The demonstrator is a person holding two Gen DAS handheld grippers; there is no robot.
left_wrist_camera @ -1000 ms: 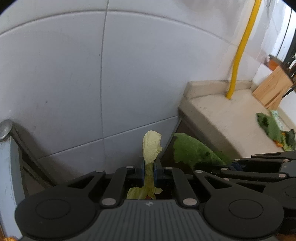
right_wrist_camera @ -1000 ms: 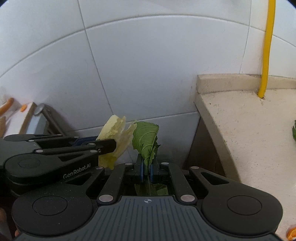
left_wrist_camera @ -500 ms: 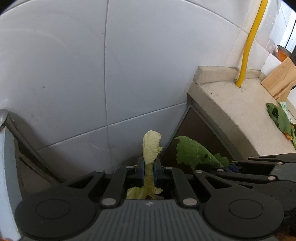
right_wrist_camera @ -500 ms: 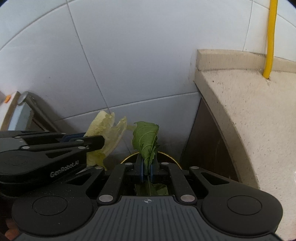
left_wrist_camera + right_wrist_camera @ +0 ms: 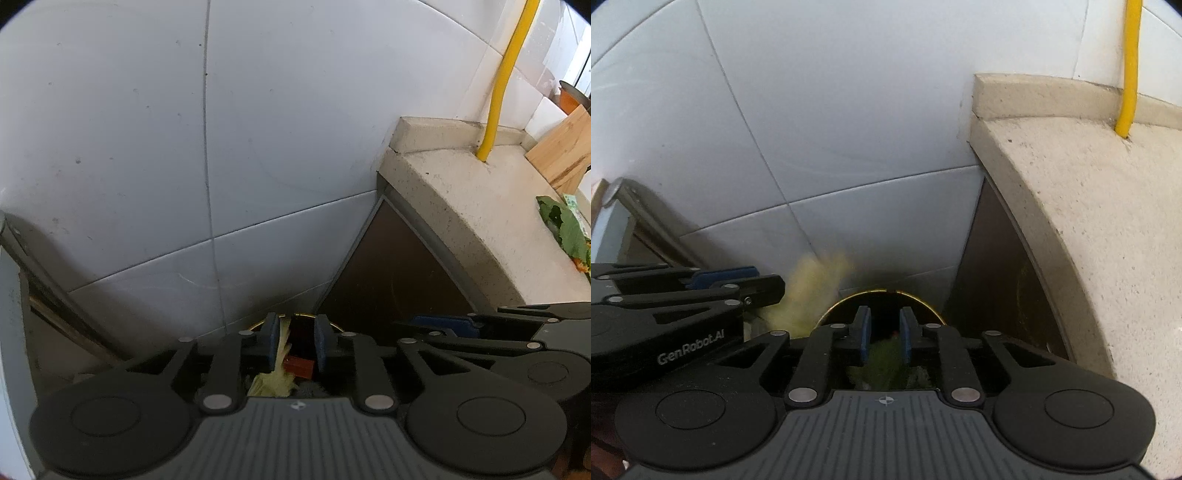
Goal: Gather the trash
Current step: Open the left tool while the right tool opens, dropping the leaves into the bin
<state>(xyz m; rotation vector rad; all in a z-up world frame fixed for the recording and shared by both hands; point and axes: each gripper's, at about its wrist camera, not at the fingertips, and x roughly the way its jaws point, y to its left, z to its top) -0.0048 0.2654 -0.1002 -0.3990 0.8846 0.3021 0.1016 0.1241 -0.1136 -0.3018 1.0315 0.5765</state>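
Both grippers hang over a round bin with a gold rim (image 5: pixel 879 293), down in the corner by the tiled wall. My left gripper (image 5: pixel 294 321) is opening; a pale yellow leaf (image 5: pixel 275 380) slips down past its left pad, free of the grip. In the right wrist view that leaf (image 5: pixel 812 284) is a falling blur beside the left gripper (image 5: pixel 775 284). My right gripper (image 5: pixel 882 314) is opening as well, and a green leaf (image 5: pixel 882 362) drops, blurred, between and below its pads. A red-brown scrap (image 5: pixel 299 365) lies in the bin.
A speckled stone counter (image 5: pixel 461 206) juts in at the right above a dark cabinet side (image 5: pixel 388 266). On it are a yellow pipe (image 5: pixel 498 92), a wooden board (image 5: pixel 561 155) and more green leaves (image 5: pixel 565 229). A metal frame (image 5: pixel 639 206) leans at the left.
Both grippers went from shut on their leaves to parted jaws. The yellow and green leaves have slipped down out of the pads. The bin rim has come into view below.
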